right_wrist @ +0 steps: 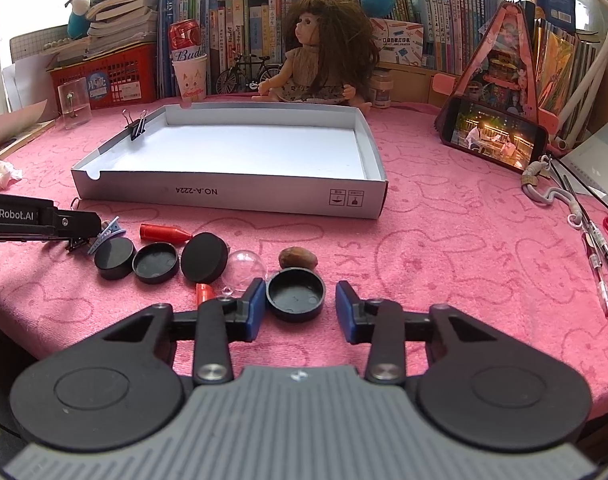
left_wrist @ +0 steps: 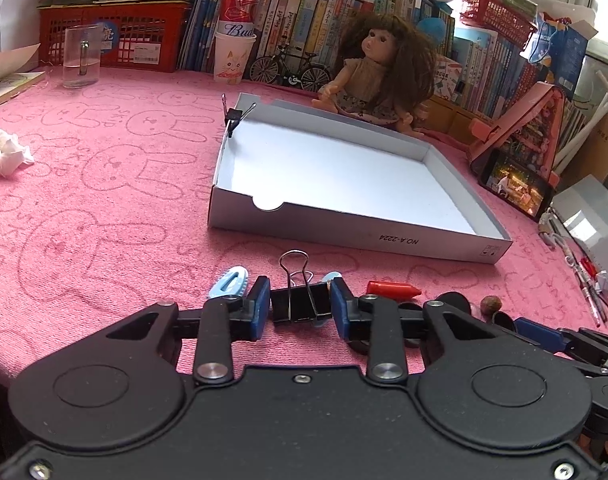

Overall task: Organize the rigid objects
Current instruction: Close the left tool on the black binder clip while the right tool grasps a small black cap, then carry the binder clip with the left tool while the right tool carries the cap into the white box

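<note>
Risk noted: we find the left claw (left_wrist: 300,307) clamped on a binder clip (left_wrist: 300,300) at the table's (left_wrist: 104,200) near edge; its slick wire handles may slip. Right claw (right_wrist: 296,307) stands apart around a black cap (right_wrist: 296,295), left pad touching, so closing may skid it away from the white box (right_wrist: 232,196).

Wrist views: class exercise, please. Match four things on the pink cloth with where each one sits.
Things:
1. large binder clip
2. small binder clip
3. open black cap
4. phone

Places:
A. propped against the pink stand
B. inside the right tongs, not gripped
C. clipped on the box wall
D. pinched by the left tongs

Pairs: 1-D, 2-C, 3-B, 4-A
</note>
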Action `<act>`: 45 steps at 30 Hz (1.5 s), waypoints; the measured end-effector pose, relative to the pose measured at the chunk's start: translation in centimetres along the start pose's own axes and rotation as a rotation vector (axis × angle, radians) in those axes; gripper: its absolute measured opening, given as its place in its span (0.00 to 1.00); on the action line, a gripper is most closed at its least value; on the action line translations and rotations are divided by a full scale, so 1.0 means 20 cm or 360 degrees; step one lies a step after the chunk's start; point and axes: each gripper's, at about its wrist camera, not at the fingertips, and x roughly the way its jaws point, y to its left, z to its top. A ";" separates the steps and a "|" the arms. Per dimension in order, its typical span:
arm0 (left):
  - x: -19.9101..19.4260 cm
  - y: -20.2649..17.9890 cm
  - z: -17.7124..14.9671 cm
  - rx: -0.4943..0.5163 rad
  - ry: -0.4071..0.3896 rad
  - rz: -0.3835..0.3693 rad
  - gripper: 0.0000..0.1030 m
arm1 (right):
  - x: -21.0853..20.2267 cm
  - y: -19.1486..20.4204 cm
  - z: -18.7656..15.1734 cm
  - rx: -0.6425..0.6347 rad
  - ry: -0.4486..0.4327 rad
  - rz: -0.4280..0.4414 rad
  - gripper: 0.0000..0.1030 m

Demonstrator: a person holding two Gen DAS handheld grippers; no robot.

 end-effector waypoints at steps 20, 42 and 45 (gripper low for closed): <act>-0.04 -0.12 0.15 0.0161 -0.0140 0.0028 0.29 | -0.03 -0.09 0.14 0.0091 -0.0082 0.0013 0.36; 0.09 -0.19 0.39 0.0171 -0.0189 -0.0003 0.30 | 0.08 -0.17 0.41 0.0189 -0.0170 0.0048 0.36; 0.11 -0.19 0.43 0.0188 -0.0202 0.0008 0.30 | 0.11 -0.18 0.44 0.0206 -0.0174 0.0052 0.36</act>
